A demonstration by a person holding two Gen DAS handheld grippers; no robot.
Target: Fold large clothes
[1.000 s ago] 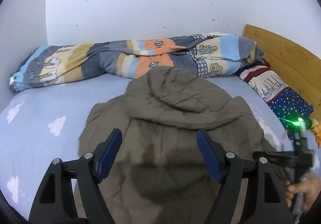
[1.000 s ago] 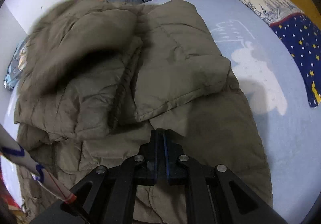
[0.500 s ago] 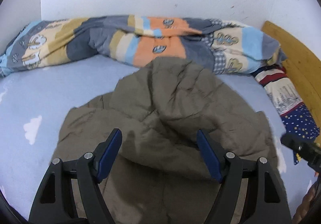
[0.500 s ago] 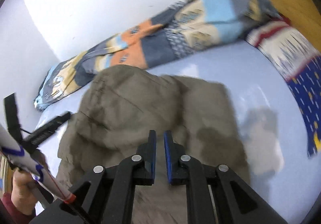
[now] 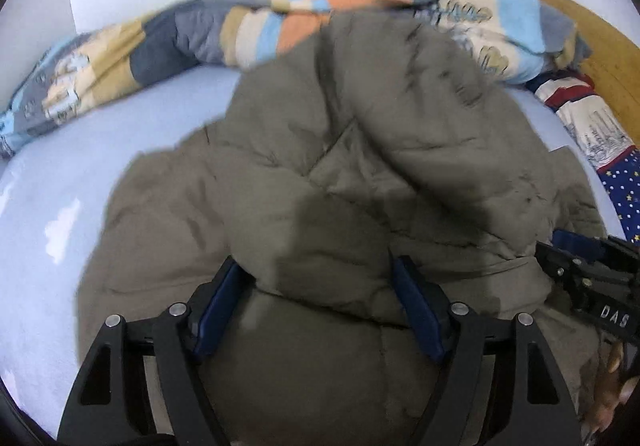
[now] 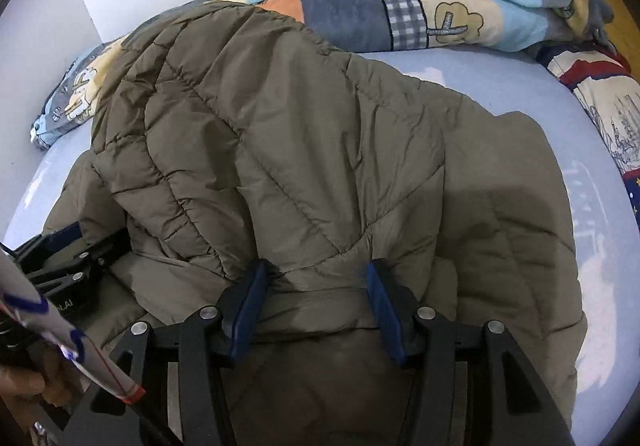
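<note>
So the big olive puffer jacket (image 6: 320,150) is spread on the pale blue sheet (image 5: 132,134) in the middle of the bed, hood end pointing at the wall. Its upper half is doubled over toward me, so the folded edge runs right across the front of both my grippers. That's why both hands are sitting low and side by side on the near side: I need two grab points along one edge to move a coat this bulky without it slumping.

My right gripper (image 6: 314,310) has just been opening. The jaws now stand apart with the seam of the folded layer between the blue pads (image 6: 382,310), but I don't think they're actually pinching it. My left gripper (image 5: 316,310) is wide open too, straddling a puffy lump of the fold, with fabric bulging between the pads and not squeezed as far as I can tell. From the left camera I can see the other gripper poking in just beside it on the right, which tells me the hands are close together.

The rolled-up patchwork quilt (image 6: 432,2) is shoved against the wall and the pillow (image 5: 600,126) is off by the wooden headboard (image 5: 592,46), so the middle stays free for folding.

My guess is the next move is either clamping this edge or smoothing it. Puffer fabric is slippery and springy, so a shallow bite could slide off.
</note>
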